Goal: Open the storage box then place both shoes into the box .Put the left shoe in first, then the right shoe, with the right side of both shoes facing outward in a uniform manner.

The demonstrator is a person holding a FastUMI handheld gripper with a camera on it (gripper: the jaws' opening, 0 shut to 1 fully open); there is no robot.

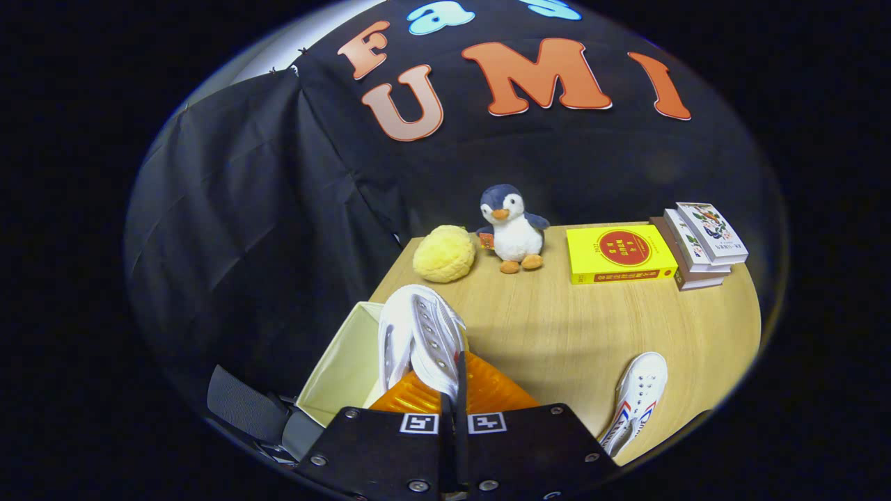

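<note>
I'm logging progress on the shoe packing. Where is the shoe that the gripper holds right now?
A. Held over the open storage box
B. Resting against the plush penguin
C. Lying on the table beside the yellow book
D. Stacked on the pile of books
A: the gripper is shut on the white shoe, which hangs over the open storage box, while the second shoe lies apart on the table.

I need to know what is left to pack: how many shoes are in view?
2. One white shoe is clamped in the hand-held gripper over the storage box; the other shoe lies on the table.
</note>
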